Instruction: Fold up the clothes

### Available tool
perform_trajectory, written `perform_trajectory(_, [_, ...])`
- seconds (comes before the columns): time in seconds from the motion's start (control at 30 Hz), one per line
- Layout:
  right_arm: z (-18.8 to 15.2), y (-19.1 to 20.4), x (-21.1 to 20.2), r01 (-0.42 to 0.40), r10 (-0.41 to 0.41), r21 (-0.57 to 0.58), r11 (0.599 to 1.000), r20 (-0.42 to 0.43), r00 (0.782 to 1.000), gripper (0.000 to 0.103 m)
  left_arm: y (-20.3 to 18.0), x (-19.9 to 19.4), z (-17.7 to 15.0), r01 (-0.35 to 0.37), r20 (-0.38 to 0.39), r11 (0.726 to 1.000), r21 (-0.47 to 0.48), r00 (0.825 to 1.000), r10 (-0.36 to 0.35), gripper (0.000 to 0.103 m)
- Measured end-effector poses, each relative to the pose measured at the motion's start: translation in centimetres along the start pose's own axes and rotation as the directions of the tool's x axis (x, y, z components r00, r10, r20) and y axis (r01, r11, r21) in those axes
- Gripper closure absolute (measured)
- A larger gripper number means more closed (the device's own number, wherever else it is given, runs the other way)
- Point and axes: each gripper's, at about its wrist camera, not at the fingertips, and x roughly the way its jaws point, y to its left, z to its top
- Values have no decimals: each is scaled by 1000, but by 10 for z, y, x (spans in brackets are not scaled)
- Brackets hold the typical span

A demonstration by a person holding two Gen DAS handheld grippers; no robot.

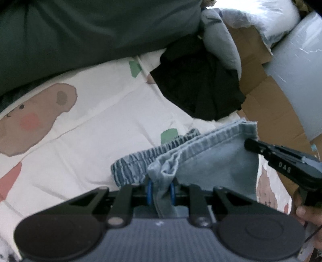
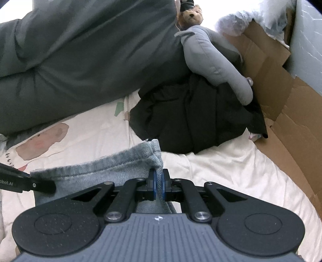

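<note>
A light blue denim garment (image 1: 211,159) with an elastic waistband hangs between both grippers above the bed. My left gripper (image 1: 161,187) is shut on a bunched fold of its hem. In the right wrist view my right gripper (image 2: 158,186) is shut on another part of the same denim garment (image 2: 104,165), its blue pads pressed on the cloth. The right gripper (image 1: 248,144) also shows in the left wrist view, entering from the right and gripping the far corner of the hem. The left gripper's tip (image 2: 53,186) shows at the left edge of the right wrist view.
A white bedsheet (image 1: 90,131) printed with cartoon bears covers the bed. A black garment (image 2: 197,121) lies in a heap behind. A dark green duvet (image 2: 80,60), a grey plush toy (image 2: 217,64), a small teddy bear (image 2: 191,15) and flattened cardboard (image 2: 281,104) lie beyond.
</note>
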Motion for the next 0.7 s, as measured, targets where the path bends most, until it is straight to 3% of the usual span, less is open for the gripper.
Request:
perform_trajectory(0.37, [-4,-2,13,45,-45,34,998,-3,999,95,1,13,9,-21,-37,1000,-6,999,21,79])
perform_trajectory(0.5, [-6,-7,4,43,-43,44,998,8,999,85,-15,-4,9,-147,14,986,74,989,147,46])
perform_trajectory(0.53, [-7,-9,1,42,-43,51,998,12,999,75,-18,-8,10,-173,29,981,84,985,171,44])
perform_trajectory(0.57, [-8,-9,-1,37,-38,54,998,17,999,71,-17,-11,10,-164,33,984,74,986,162,44])
perform_trajectory(0.7, [-13,-10,-4,30,-31,60,998,21,999,71,-17,-20,10,-153,39,986,58,988,151,46])
